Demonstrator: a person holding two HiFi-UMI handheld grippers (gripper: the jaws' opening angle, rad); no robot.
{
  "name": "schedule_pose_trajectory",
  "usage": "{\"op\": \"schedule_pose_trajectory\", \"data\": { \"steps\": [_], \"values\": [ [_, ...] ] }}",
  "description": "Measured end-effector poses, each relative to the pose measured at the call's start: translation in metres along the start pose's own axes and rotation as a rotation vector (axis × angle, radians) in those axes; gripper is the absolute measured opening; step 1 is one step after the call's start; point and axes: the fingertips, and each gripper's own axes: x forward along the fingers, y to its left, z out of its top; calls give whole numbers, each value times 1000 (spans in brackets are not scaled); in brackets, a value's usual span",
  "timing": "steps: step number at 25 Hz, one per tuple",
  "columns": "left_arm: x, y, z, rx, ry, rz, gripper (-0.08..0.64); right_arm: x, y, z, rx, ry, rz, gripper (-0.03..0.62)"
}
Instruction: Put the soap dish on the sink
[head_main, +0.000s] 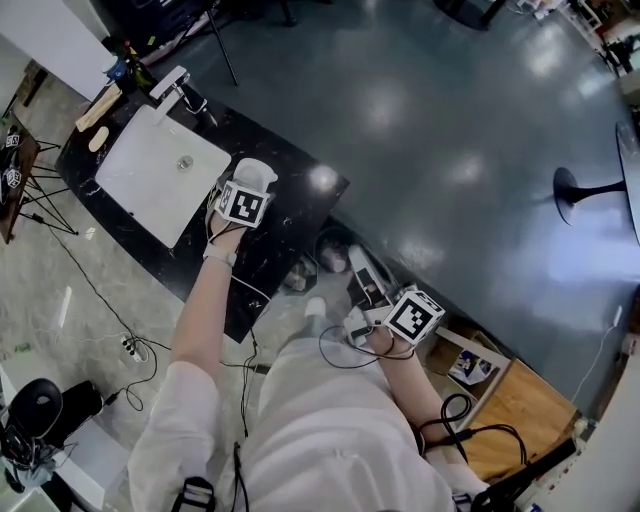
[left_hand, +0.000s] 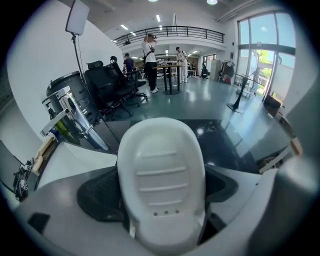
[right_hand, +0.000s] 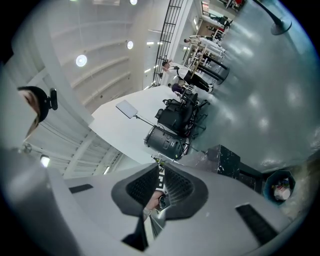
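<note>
1. We are stretching our left arm, in its white sleeve, almost straight out from the shoulder towards the black counter (head_main: 292, 186). The left gripper (head_main: 248, 186) is hanging over the counter just beside the right-hand edge of the sink (head_main: 140, 185).
2. The left gripper's jaws are clamping the soap dish (left_hand: 161, 170) by its near end, one dark textured pad on each side.
3. The soap dish is sitting in that grip over the counter, between the sink and the counter's far edge. We cannot tell whether it is touching the stone.
4. We are bending our right arm at the elbow and keeping it close to the body. The right gripper (right_hand: 160, 191) is pointing out over the grey floor, well apart from the counter.
5. The right gripper's jaws are resting together with only a thin slit between the ribbed pads and nothing in them.
6. The soap dish is showing as smooth white plastic, oval with a raised rim. It has four low ridges across its floor and three small holes near the gripped end.
7. The sink is showing as a matte white rectangular basin with a round metal drain, set into glossy black stone with pale veins. A chrome faucet (head_main: 178, 88) is standing at its far edge.
</note>
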Motion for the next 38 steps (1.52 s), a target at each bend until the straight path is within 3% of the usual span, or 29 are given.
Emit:
{"op": "schedule_pose_trajectory", "data": {
  "steps": [16,29,33,38],
  "values": [
    [5,0,-2,9,6,-19,477,-7,-6,4,12,-32,-8,49],
    [-1,-1,-2,56,-19,12,479,-15,3,11,-4,-47,14,49],
    [-11,-2,5,35,-37,0,479,-18,0,13,-2,-48,14,49],
    [-39,0,17,25,-83,56,477,-25,2,19,-6,-63,28,49]
  ]
}}
